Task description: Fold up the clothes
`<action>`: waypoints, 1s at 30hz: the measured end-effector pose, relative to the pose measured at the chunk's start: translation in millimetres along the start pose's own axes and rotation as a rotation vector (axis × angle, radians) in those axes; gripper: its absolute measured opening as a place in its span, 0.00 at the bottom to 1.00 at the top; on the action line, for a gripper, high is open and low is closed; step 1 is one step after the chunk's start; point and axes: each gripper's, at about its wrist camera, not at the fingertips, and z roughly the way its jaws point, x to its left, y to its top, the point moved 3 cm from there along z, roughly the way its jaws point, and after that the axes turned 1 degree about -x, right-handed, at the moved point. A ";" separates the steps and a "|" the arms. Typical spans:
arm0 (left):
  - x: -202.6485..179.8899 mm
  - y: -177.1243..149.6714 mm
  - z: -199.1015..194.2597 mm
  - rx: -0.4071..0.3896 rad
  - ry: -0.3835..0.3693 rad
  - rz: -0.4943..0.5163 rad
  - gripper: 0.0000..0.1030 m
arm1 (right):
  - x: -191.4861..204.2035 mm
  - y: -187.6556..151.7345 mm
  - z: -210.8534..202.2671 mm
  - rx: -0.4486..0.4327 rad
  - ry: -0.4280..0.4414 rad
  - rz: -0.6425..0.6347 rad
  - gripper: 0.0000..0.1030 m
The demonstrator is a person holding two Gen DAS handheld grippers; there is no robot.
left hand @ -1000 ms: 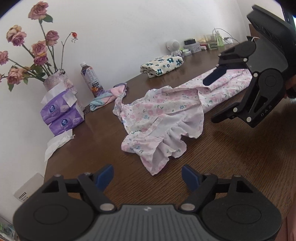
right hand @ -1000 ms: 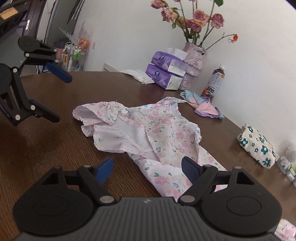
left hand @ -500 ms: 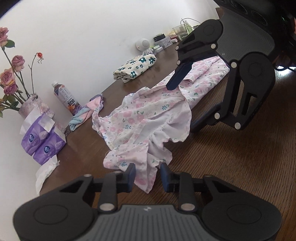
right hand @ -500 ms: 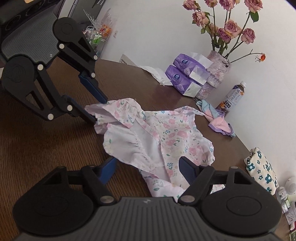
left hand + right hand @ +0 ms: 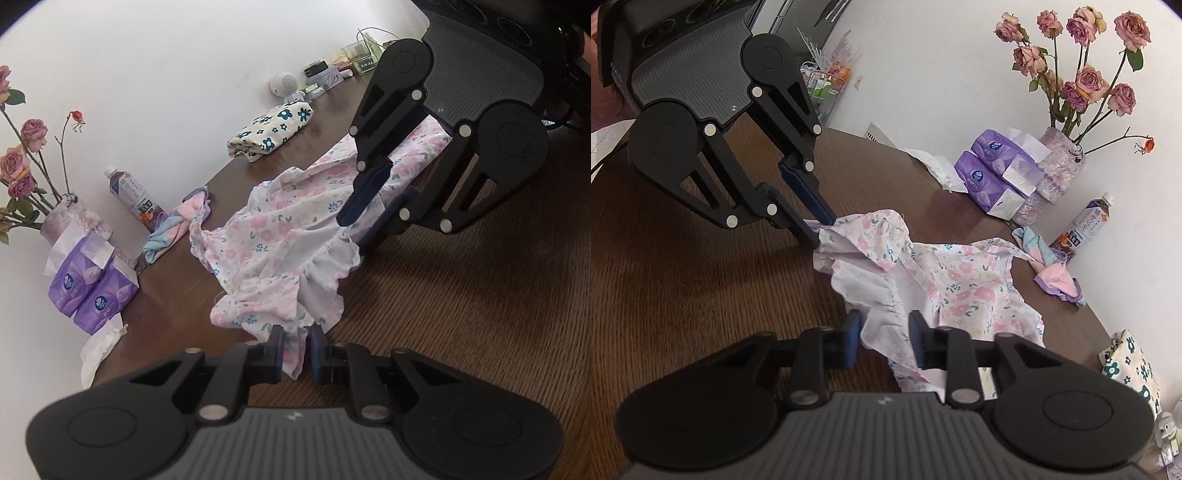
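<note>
A pink floral garment (image 5: 280,229) (image 5: 964,284) lies crumpled on the dark wooden table (image 5: 461,314) (image 5: 683,277). My left gripper (image 5: 296,345) is closing, its pads pinching the garment's ruffled near corner. In the right wrist view the left gripper (image 5: 818,236) bites the cloth's far left edge. My right gripper (image 5: 884,332) is closing too, with a bunched white ruffle filling the gap and touching both pads. In the left wrist view the right gripper (image 5: 351,229) clamps the garment's right side.
Along the wall stand a vase of roses (image 5: 70,221) (image 5: 1060,158), purple tissue packs (image 5: 90,288) (image 5: 990,173), a bottle (image 5: 131,194) (image 5: 1087,225), a pastel cloth (image 5: 181,221) (image 5: 1052,273) and a folded flower-print cloth (image 5: 271,131) (image 5: 1132,365). Small items (image 5: 325,74) crowd the far end.
Both grippers came in to the garment's edge and their jaws narrowed from wide open onto the cloth. Both views have rolled.
</note>
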 end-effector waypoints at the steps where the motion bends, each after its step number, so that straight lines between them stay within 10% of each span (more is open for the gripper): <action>1: 0.1 -0.4 0.1 0.001 0.007 0.007 0.29 | -1.6 -0.4 -0.9 -0.004 0.012 0.015 0.09; 12: -3.8 1.9 0.1 -0.027 0.014 0.085 0.39 | -47.1 0.5 -22.9 -0.096 0.111 0.302 0.06; 15: -3.1 6.6 1.6 -0.027 0.006 0.128 0.01 | -55.6 -0.9 -22.6 -0.102 0.145 0.357 0.06; 30: 67.7 76.4 88.8 0.032 -0.032 0.196 0.06 | -123.7 -22.2 8.9 -0.001 0.103 0.687 0.06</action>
